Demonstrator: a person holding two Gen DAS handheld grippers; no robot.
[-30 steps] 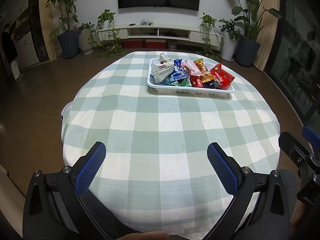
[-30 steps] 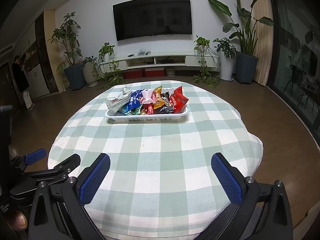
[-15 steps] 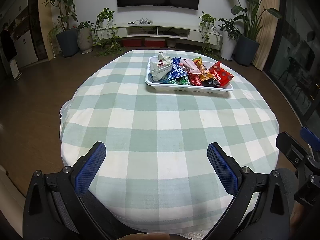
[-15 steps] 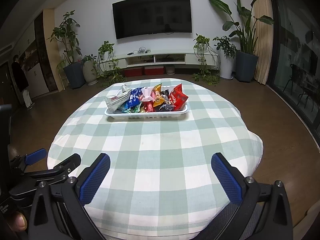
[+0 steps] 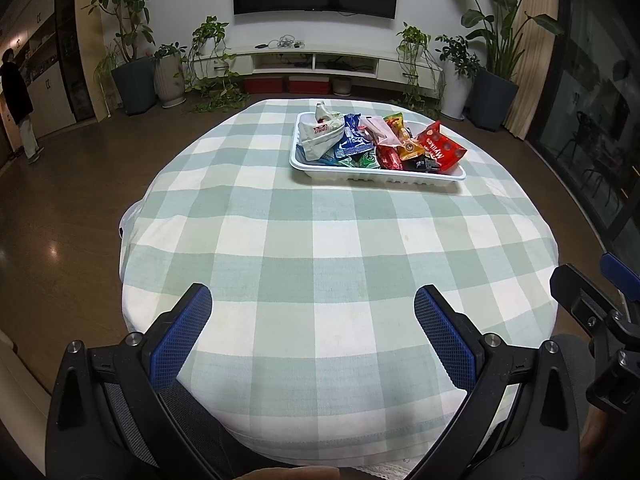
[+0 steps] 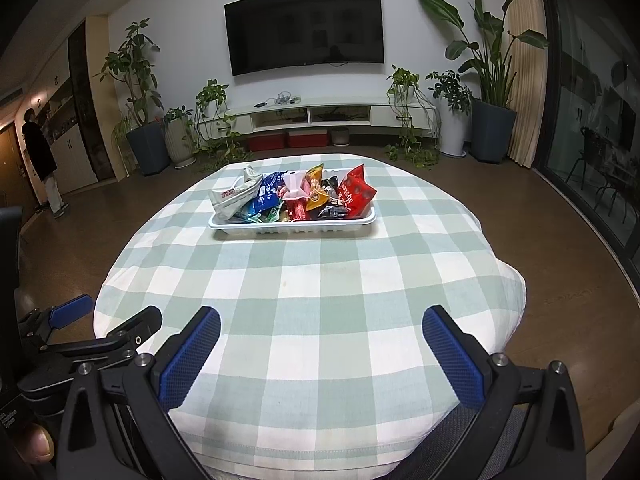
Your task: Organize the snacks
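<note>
A white tray [image 5: 380, 178] full of snack packets stands on the far part of a round table with a green-and-white checked cloth [image 5: 320, 240]. Among the packets are a red one [image 5: 440, 148], a blue one [image 5: 354, 140] and a white one [image 5: 320, 136]. The tray also shows in the right wrist view [image 6: 292, 228]. My left gripper [image 5: 312, 308] is open and empty over the table's near edge. My right gripper [image 6: 320, 332] is open and empty, also at the near edge, far from the tray.
The cloth between the grippers and the tray is bare. A TV [image 6: 304, 28], a low white cabinet [image 6: 320, 114] and potted plants [image 6: 486, 92] line the far wall. A person [image 6: 42, 162] stands far left. Brown floor surrounds the table.
Both grippers have drawn back a little, so the table and tray look slightly farther away. Both stay open and empty.
</note>
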